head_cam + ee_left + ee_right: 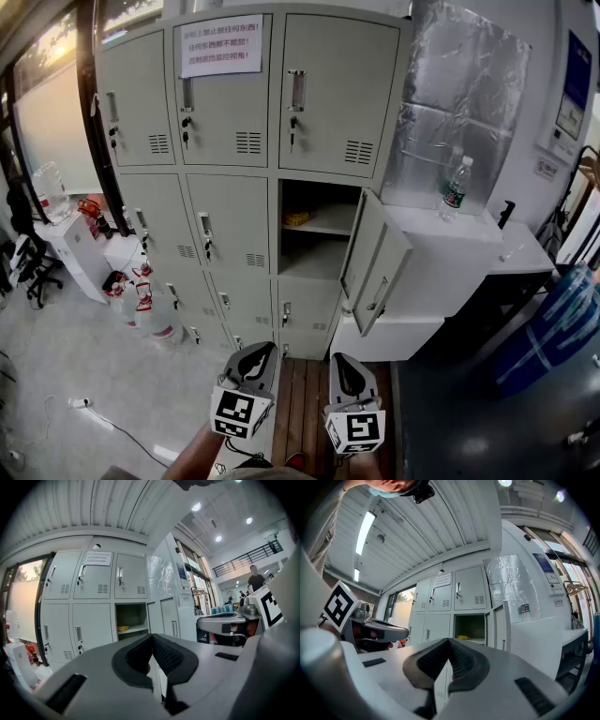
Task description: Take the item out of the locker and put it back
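A grey locker bank (234,169) faces me, with one middle-row compartment (319,253) standing open and its door (373,258) swung out to the right. On its inner shelf lies a small yellow item (298,218), also seen as the yellow item (122,628) and the yellow item (462,637). My left gripper (251,361) and right gripper (345,370) hang low, side by side, well short of the lockers. The left gripper (151,637) is shut with nothing in it, and so is the right gripper (449,641).
A water bottle (456,187) stands on a white cabinet (450,253) right of the open door. Large water jugs (141,305) sit on the floor at the left. A blue bundle (562,328) is at the far right. A paper notice (221,45) hangs on a top locker.
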